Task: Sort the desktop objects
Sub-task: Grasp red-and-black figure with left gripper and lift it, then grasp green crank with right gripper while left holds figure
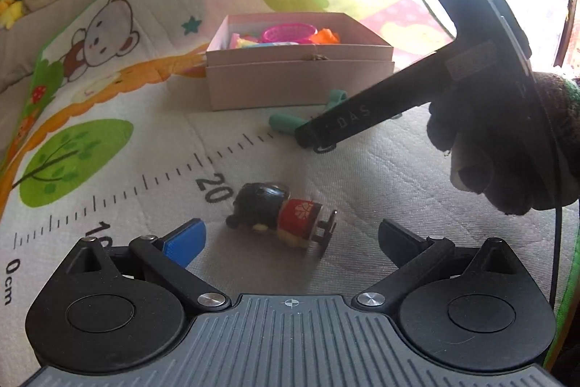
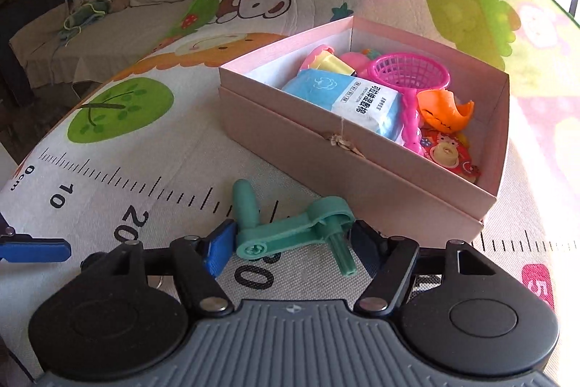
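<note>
Item: green crank toy [image 2: 290,234], lying on the play mat [image 2: 152,176] just before the pink box [image 2: 362,176], between the half-spread jaws of the right claw [image 2: 290,242]; pads not yet pressing. Advice: centre on the flat arm, close squarely. Left claw [image 1: 290,238]: wide, empty, above the figurine [image 1: 279,214].

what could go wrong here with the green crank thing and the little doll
The right gripper straddles the green crank with its jaws near the ends; the crank's odd shape, with pegs sticking out, could twist or slip as they close. The doll lies on its side in front of the open left gripper; its rounded body might roll away.
</note>
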{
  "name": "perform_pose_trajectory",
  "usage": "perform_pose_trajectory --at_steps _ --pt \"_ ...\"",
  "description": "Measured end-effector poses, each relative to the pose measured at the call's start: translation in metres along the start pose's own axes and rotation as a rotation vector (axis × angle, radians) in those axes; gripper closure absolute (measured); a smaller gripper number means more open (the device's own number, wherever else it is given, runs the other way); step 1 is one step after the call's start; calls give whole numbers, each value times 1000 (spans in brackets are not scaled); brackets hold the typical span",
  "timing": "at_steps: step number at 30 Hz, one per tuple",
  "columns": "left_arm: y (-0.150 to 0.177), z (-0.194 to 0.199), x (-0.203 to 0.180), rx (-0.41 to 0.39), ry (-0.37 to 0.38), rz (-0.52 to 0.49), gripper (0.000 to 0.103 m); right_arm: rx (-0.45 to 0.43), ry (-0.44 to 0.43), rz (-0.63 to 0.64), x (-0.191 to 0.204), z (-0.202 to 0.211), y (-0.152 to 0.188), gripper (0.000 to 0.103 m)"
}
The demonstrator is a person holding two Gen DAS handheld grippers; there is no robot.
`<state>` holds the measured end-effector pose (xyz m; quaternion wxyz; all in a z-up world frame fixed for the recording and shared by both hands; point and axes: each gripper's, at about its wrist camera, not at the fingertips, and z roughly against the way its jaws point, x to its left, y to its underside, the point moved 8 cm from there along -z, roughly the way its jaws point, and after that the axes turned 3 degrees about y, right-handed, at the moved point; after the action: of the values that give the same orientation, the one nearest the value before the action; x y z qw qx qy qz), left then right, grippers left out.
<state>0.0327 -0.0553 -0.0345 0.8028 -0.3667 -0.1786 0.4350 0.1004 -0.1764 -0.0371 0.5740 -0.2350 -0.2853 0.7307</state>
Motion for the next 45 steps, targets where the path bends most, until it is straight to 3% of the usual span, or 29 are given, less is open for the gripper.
perform_pose_trajectory --at_steps 5,12,18,24,28,29,32,39,45 --pt "2 -6 -5 12 18 5 0 -2 30 -2 -16 36 38 33" --pt "-5 -8 -35 1 146 -39 0 -7 97 -76 -49 69 72 32" --pt "-8 -17 -27 7 7 -78 0 -32 114 -94 -51 74 81 24" --pt "-9 -24 -18 31 -10 -31 0 -45 115 -58 -45 68 74 22" --pt "-12 -24 -21 26 5 -19 17 -36 103 -41 -40 66 71 23" --pt "-13 -23 -22 22 5 -22 24 -33 97 -37 -38 67 71 28" --pt "-15 -20 -26 9 2 -39 32 -27 92 -29 -33 71 72 32" --pt "-37 21 -26 -107 -11 -81 32 -36 16 -23 -24 110 66 34" --pt "-112 50 -22 -286 -41 -196 32 -219 -34 -99 -43 165 -8 34"
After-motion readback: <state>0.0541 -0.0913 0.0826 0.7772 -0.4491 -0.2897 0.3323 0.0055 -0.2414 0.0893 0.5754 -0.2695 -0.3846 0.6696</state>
